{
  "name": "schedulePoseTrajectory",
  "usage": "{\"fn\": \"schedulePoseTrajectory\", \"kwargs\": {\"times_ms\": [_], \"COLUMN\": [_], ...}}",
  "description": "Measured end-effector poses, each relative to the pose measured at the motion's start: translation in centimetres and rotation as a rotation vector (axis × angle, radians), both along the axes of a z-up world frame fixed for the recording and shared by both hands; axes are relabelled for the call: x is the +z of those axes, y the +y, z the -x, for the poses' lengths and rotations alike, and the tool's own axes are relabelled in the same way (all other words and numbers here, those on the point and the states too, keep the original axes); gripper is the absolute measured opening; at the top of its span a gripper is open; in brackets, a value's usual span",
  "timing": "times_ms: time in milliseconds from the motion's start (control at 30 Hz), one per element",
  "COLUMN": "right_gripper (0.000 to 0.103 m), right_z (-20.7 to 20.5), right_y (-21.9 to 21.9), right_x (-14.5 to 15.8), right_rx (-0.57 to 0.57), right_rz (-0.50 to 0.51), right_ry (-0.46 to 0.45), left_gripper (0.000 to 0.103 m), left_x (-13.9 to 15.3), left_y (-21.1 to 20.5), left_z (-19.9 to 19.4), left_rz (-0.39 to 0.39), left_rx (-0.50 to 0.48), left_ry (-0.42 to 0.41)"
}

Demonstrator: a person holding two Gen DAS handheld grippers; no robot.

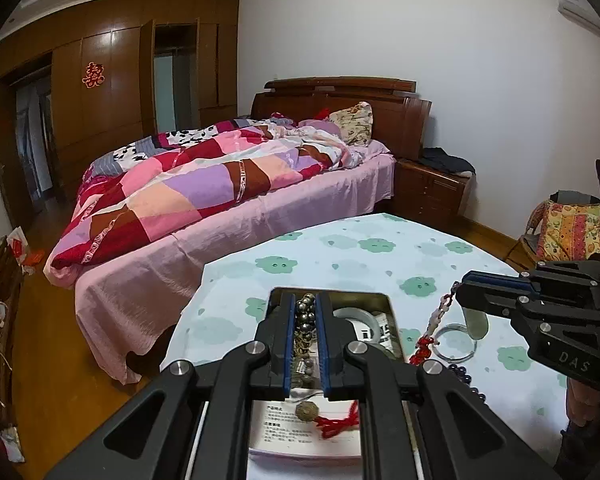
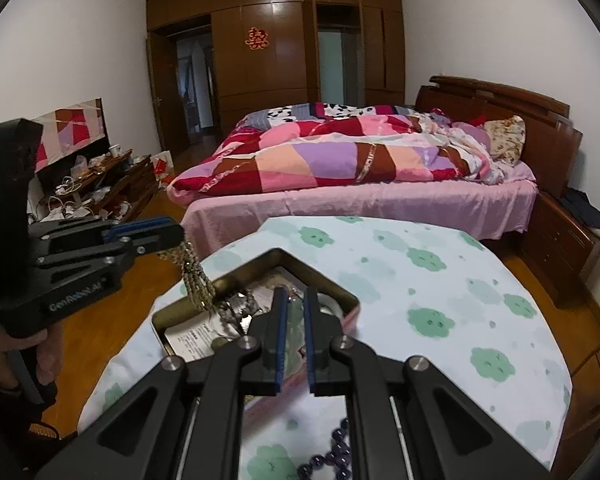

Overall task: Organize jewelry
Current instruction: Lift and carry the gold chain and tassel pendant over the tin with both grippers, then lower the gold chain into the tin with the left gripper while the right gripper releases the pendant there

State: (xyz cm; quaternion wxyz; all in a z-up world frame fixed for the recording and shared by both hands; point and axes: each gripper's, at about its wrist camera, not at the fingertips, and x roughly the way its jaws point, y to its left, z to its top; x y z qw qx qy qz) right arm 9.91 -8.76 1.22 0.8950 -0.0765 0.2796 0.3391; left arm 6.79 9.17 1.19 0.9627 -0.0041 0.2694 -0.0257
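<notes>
Bedroom tabletop (image 1: 340, 248), cloud-print cloth. Left gripper (image 1: 308, 312) pinches a bead chain (image 1: 306, 316) above the tin (image 2: 332, 292); right gripper (image 1: 460, 286) (pressed together) pinches a pendant cord (image 1: 438, 316) at its 3 o'clock. Next: lower both into the tin, then release.

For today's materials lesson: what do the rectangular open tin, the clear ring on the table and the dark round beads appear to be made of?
The rectangular open tin looks like thin sheet metal: dull gold inner walls with a sheen. The clear ring seems glass or clear plastic; the cloth shows through it. The dark round beads look glossy, perhaps polished stone or glass, with small highlights.
</notes>
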Motion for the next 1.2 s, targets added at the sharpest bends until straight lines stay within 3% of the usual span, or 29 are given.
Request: {"fn": "schedulePoseTrajectory", "kwargs": {"times_ms": [467, 1200], "right_gripper": [0.009, 0.009], "right_z": [-1.2, -2.5], "right_y": [3.5, 4.5], "right_x": [-0.9, -4.1], "right_rx": [0.037, 0.044], "right_rz": [0.014, 0.053], "right_ry": [0.015, 0.109], "left_gripper": [0.009, 0.009], "left_x": [-2.7, -6.5], "left_y": [1.6, 1.4], "left_z": [-2.3, -3.1], "left_rz": [0.020, 0.009], "left_rx": [0.039, 0.039], "left_ry": [0.064, 0.161]}}
